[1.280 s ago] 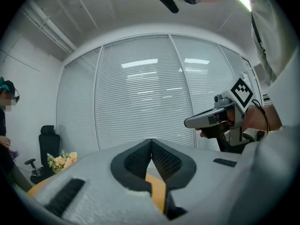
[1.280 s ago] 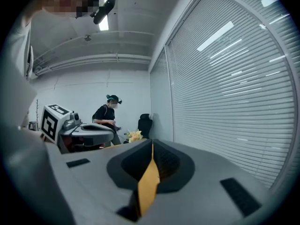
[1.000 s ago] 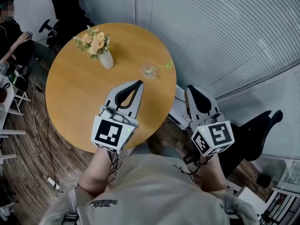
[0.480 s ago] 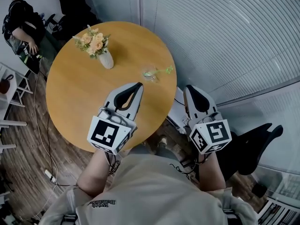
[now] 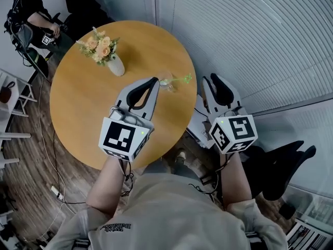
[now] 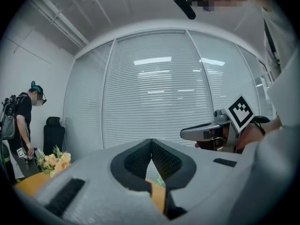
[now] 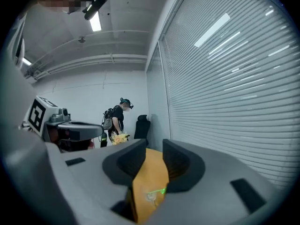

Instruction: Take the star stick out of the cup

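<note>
A small clear cup (image 5: 166,80) stands near the right edge of the round wooden table (image 5: 88,108). The green star stick (image 5: 182,78) leans out of it to the right. My left gripper (image 5: 154,79) hovers over the table just left of the cup, jaws shut and empty, and in the left gripper view its tips (image 6: 151,142) meet. My right gripper (image 5: 213,78) hangs beyond the table's right edge, right of the stick. Its jaws (image 7: 154,146) are opening with nothing between them. Through their gap I see the cup (image 7: 149,197) and the green stick (image 7: 159,191).
A white vase of peach flowers (image 5: 106,53) stands at the table's far left. A person (image 5: 31,9) is beyond the table at the upper left, by a black chair. Slatted blinds (image 5: 250,35) run along the right. A black office chair (image 5: 283,165) is behind my right arm.
The right gripper's jaws have parted, and it has moved forward alongside the table edge. The left gripper has edged closer to the cup. The person at the back has shifted.
</note>
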A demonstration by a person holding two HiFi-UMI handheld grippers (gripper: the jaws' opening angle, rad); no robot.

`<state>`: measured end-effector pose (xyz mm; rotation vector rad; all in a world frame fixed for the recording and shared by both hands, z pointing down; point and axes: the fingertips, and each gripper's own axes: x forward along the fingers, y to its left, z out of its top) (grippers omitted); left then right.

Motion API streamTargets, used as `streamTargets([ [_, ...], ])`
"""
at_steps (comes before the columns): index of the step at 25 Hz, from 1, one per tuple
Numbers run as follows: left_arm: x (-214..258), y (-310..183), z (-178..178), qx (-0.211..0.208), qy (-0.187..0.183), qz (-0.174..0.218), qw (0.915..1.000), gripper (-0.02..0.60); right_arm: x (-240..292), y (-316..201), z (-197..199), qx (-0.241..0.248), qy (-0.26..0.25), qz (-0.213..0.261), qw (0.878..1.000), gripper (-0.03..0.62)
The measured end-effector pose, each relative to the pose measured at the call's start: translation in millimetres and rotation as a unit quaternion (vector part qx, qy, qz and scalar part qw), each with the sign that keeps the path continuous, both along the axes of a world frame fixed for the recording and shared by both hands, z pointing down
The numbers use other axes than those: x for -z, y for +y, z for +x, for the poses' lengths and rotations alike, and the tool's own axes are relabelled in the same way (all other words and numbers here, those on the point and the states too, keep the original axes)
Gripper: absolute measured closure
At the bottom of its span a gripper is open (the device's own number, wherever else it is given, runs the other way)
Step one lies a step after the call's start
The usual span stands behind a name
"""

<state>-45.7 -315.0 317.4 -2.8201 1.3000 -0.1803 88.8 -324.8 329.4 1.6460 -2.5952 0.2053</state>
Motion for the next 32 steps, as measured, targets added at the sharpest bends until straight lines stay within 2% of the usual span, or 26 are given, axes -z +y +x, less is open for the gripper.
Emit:
streamTargets([
  [5,-5,-28,6,-0.003,-0.028,0.013,0.9995,0.56,-27,-38,-2,-0.002,0.003,-0.024,1.0,0.45],
  [11,-37,-53,8,-0.005,-0.022,-0.019,0.9996,0.56,-74,-73,-2,-0.007,0.005,-0.074,0.997,0.431],
  [20,-96,-66,5,-0.001,-0.034,-0.078,0.9964,0.56,-163,-95,0,-0.018,-0.026,-0.171,0.985,0.431],
  [29,-141,-60,3,-0.001,-0.043,-0.126,0.9911,0.56,-218,-93,-4,-0.017,-0.057,-0.237,0.97,0.433],
  [32,-151,-56,4,-0.004,-0.048,-0.137,0.9894,0.56,-226,-88,-6,-0.009,-0.052,-0.244,0.968,0.477],
])
